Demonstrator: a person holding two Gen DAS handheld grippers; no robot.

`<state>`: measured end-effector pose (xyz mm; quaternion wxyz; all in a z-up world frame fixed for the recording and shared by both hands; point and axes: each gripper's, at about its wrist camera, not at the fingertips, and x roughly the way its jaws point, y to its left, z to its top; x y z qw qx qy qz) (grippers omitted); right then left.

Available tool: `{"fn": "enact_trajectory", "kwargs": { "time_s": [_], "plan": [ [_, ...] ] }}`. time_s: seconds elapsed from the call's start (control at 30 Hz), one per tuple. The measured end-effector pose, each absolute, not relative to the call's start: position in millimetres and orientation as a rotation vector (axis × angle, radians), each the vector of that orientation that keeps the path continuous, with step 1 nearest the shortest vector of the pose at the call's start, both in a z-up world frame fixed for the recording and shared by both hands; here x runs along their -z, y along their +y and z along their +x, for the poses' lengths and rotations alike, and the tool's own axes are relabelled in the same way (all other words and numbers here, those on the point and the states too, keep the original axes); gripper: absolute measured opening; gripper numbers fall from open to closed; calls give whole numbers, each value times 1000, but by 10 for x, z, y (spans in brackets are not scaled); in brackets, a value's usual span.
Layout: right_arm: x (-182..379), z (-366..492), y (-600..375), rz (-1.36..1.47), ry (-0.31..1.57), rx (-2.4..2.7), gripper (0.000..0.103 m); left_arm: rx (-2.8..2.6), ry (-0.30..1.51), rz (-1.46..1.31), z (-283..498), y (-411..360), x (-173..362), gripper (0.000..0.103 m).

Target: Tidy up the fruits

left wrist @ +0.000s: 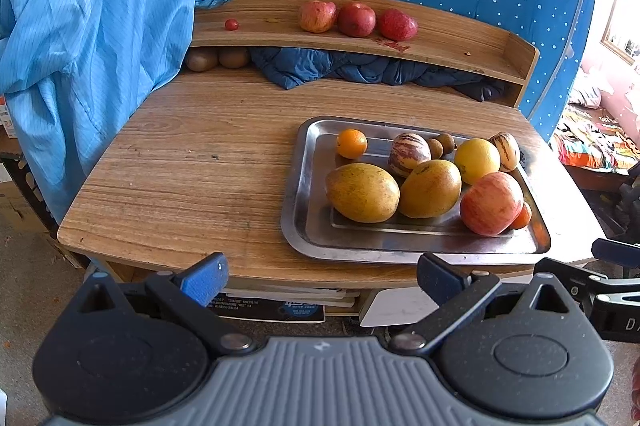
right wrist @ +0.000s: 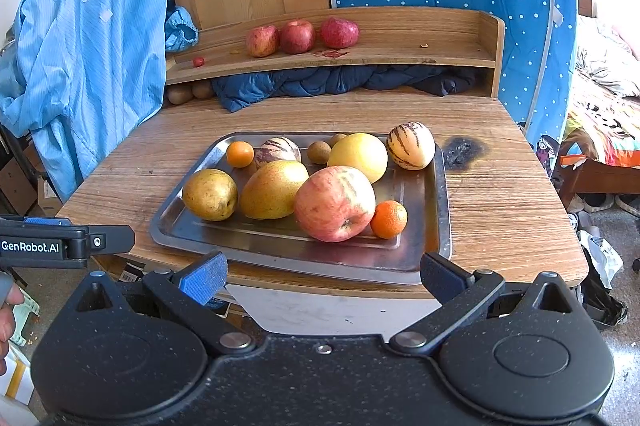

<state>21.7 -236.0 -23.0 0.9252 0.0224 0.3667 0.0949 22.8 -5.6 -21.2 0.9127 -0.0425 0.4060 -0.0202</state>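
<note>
Both grippers wide, empty: left [left wrist: 322,280], right [right wrist: 323,278], bottom centre, short of table edge. Fruit on tray [right wrist: 188,204] mid-frame: apple [right wrist: 334,203] touching mango [right wrist: 273,189]. 3 red apples [right wrist: 298,36] on shelf [right wrist: 400,52], upper centre.

Across the bottom of the left wrist view, the left claw [left wrist: 322,278] has a matte black speckled body with two round hubs, triangular cut-outs, silver rivets and a ribbed grey centre plate. Its fingers [left wrist: 204,280] carry blue pads. At the bottom of the right wrist view, the right claw [right wrist: 323,278] is built alike but with a plain black centre plate and one small silver screw. At that view's left edge, the left claw's black arm reads "GenRobot.AI" in white, beside a screw.
</note>
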Motion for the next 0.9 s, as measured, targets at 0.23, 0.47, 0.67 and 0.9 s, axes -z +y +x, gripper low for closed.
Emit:
{"fn": "enact_trajectory", "kwargs": {
  "time_s": [0.23, 0.47, 0.67, 0.9],
  "plan": [
    [242, 222, -2350, 44, 754, -198, 102, 35, 838, -91, 228, -49, 221, 102],
    [248, 223, -2347, 42, 756, -198, 102, 30, 841, -94, 220, -50, 223, 102],
    [264, 229, -2357, 37, 761, -198, 102, -3, 861, -50, 233, -107, 216, 102],
    [270, 229, -2413, 24, 765, -202, 102, -17, 872, -18, 234, -185, 209, 102]
  ]
}}
